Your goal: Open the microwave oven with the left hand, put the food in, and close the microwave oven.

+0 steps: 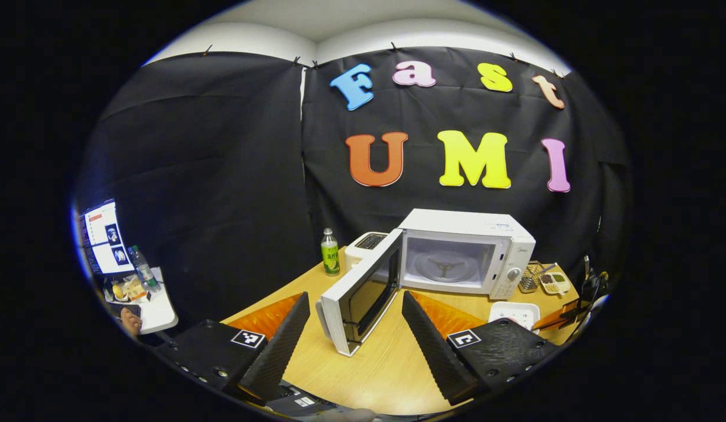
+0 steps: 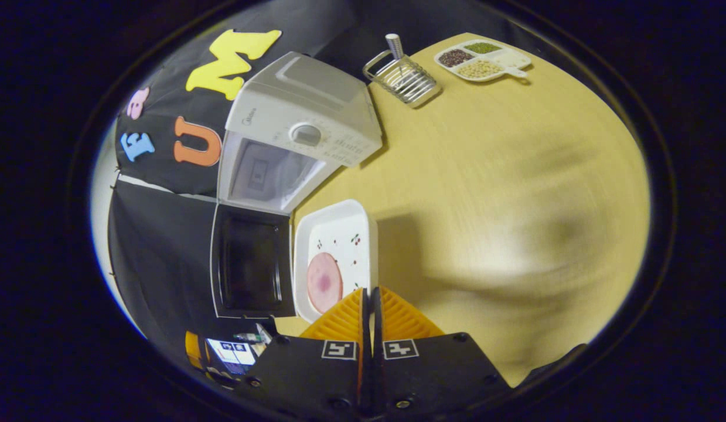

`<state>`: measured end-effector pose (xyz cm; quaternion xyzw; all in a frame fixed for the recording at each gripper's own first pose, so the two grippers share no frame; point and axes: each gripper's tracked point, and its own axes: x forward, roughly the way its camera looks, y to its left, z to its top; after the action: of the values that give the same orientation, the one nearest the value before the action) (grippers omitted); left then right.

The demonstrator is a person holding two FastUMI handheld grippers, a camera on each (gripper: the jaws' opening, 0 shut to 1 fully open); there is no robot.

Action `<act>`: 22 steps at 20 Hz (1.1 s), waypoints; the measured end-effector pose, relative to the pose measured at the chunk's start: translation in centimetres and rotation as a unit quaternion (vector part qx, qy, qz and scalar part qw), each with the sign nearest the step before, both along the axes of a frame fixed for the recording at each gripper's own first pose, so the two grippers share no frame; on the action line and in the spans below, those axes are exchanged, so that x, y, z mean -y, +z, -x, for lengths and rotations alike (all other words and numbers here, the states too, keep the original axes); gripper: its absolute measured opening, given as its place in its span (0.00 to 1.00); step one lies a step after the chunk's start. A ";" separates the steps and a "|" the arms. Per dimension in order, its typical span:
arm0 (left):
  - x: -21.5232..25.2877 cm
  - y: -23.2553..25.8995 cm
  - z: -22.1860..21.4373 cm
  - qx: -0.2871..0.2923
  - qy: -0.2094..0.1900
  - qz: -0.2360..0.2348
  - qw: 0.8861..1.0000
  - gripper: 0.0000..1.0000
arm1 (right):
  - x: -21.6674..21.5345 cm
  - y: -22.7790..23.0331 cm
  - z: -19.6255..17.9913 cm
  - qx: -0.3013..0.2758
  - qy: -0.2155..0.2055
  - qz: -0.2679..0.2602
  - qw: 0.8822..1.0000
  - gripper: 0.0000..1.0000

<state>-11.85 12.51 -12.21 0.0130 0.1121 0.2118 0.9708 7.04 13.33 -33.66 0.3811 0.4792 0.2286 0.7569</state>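
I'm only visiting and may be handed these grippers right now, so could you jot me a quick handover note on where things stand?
Left gripper: open, holding nothing, facing the microwave door.
Right gripper: fingers closed together at the rim of the white plate; whether they pinch the rim I cannot tell.
Microwave: on the wooden table, door swung wide open, turntable bare.
Food: a pink slice on the plate, in front of the microwave.
Done: door opened.
Left: put the plate inside, shut the door.
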 end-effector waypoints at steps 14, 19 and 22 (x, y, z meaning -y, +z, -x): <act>1.7 2.2 -7.3 0.001 -0.189 -0.026 0.982 0.97 | -15.2 8.0 -6.7 0.074 -0.186 -0.076 0.977 0.03; 2.5 1.6 -8.9 -0.003 -0.212 -0.032 0.977 0.97 | -17.6 6.1 -11.7 0.066 -0.273 -0.078 0.957 0.00; 2.8 1.0 -10.3 -0.005 -0.222 -0.040 0.974 0.97 | -19.3 4.7 -14.6 0.061 -0.317 -0.083 0.943 0.04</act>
<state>-1.55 9.70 -11.16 0.0772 0.1030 -0.0051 0.9917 21.61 32.64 -28.92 0.5600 0.2655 0.0382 0.7838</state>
